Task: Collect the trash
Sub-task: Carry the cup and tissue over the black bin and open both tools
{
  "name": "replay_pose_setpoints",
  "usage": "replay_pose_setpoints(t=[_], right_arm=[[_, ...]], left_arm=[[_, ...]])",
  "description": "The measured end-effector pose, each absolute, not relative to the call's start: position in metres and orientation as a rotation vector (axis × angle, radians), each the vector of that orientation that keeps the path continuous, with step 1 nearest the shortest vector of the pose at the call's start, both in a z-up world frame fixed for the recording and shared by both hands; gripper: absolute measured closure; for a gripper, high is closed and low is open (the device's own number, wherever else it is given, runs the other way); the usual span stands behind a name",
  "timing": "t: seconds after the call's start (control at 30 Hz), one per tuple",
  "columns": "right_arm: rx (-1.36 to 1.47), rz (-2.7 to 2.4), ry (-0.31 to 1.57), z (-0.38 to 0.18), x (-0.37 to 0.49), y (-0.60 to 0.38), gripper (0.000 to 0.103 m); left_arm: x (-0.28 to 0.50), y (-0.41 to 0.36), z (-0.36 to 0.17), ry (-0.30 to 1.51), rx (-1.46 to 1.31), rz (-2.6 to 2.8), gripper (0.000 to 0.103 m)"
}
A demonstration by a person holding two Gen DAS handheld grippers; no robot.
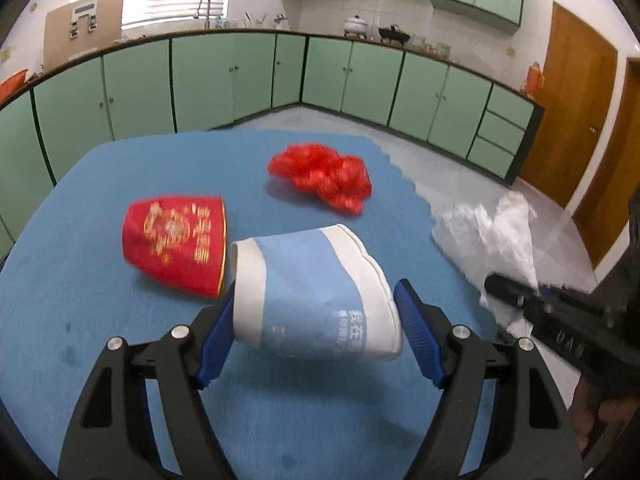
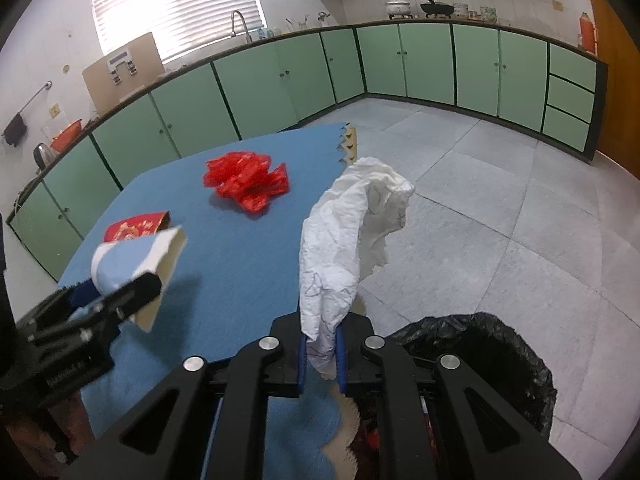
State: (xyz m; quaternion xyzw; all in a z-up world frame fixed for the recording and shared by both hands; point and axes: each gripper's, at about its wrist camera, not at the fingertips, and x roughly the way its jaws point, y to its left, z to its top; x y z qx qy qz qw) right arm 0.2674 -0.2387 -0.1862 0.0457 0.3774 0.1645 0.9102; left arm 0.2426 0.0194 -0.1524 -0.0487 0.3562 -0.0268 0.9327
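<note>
My left gripper [image 1: 316, 330] is shut on a squashed blue-and-white paper cup [image 1: 308, 292] and holds it above the blue table mat [image 1: 120, 360]; the cup also shows in the right wrist view [image 2: 136, 264]. My right gripper [image 2: 322, 360] is shut on a crumpled white paper towel [image 2: 348, 236], held up near the table's right edge; the towel also shows in the left wrist view [image 1: 492, 232]. A red paper cup [image 1: 176, 242] lies on its side on the mat. A crumpled red plastic bag [image 1: 324, 178] lies farther back.
A bin lined with a black bag [image 2: 500, 344] stands on the floor just right of the table, below my right gripper. Green cabinets [image 1: 240, 76] line the far walls. Grey tiled floor [image 2: 500, 200] lies to the right.
</note>
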Motion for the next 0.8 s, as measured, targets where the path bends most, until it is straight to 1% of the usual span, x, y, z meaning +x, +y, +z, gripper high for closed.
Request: replay_pose_setpoints(t=[0.13, 0.23, 0.33, 0.57, 0.8], right_arm=[[0.098, 0.35, 0.79, -0.191, 0.265, -0.238, 0.092], [0.101, 0.354, 0.789, -0.192, 0.263, -0.239, 0.092], [0.107, 0.353, 0.784, -0.19, 0.262, -0.241, 0.092], [0.128, 0.339, 0.781, -0.185, 0.255, -0.252, 0.092], [0.139, 0.268, 0.765, -0.178, 0.234, -0.286, 0.092]], left_arm=[[0.245, 0.011, -0.172, 0.817, -0.065, -0.056, 0.028], [0.252, 0.007, -0.176, 0.839, -0.049, -0.042, 0.025], [0.258, 0.005, -0.179, 0.852, -0.045, -0.028, 0.027], [0.254, 0.003, -0.171, 0.82, -0.074, -0.052, 0.028], [0.249, -0.033, -0.148, 0.761, -0.066, -0.151, 0.028]])
